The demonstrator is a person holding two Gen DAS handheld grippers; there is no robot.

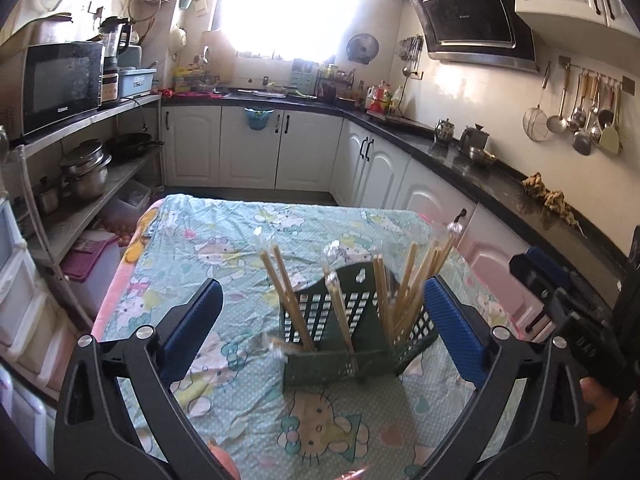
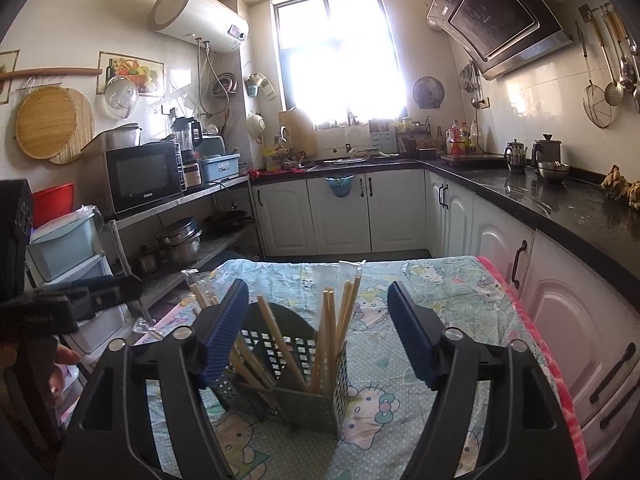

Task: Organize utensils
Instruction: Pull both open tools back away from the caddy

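A dark green perforated utensil holder [image 1: 352, 344] stands on the table's cartoon-print cloth [image 1: 224, 240]. It also shows in the right wrist view [image 2: 296, 376]. Several pairs of wooden chopsticks in clear wrappers [image 1: 288, 292] stand upright in its compartments, also seen in the right wrist view [image 2: 332, 332]. My left gripper [image 1: 324, 332] is open and empty, its blue pads either side of the holder. My right gripper [image 2: 316, 332] is open and empty, its pads also flanking the holder. Each gripper appears at the other view's edge.
A shelf rack with microwave [image 2: 144, 176] and pots [image 1: 84, 172] stands left of the table. White cabinets under a black counter [image 2: 560, 204] run along the back and right. Plastic drawers [image 2: 68, 248] sit at the left. A person's hand [image 2: 60, 364] holds the left gripper.
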